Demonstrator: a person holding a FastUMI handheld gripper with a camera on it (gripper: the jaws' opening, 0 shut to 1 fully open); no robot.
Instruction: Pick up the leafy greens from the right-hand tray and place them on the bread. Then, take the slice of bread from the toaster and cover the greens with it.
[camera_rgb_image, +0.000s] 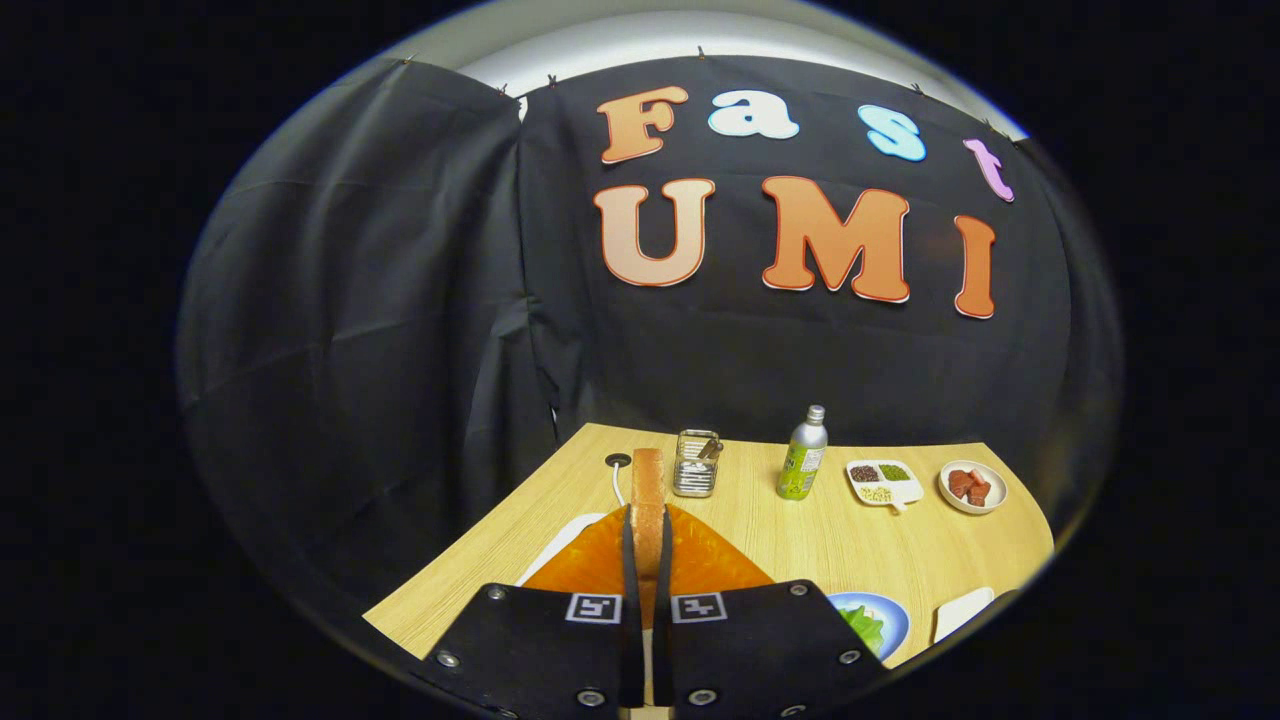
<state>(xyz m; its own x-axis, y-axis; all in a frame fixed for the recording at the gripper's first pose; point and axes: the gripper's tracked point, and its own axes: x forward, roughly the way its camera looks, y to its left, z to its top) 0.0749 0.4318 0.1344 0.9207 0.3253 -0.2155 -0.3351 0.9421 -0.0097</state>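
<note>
The gripper (648, 560) is clamped on the bread slice (647, 500) over the orange toaster (700, 560), so covering the greens (862, 625) apparently remains.

A black cloth wall (400, 330) hangs in creased panels behind and to the left of a light wooden table (850, 540), pinned along its top edge. Above the cloth, toward 12 o'clock, a pale ceiling (640, 45) shows as a bright strip. The tabletop has a straw-coloured grain, and near its far edge at 11 o'clock sits a small round cable hole (618, 460).
</note>
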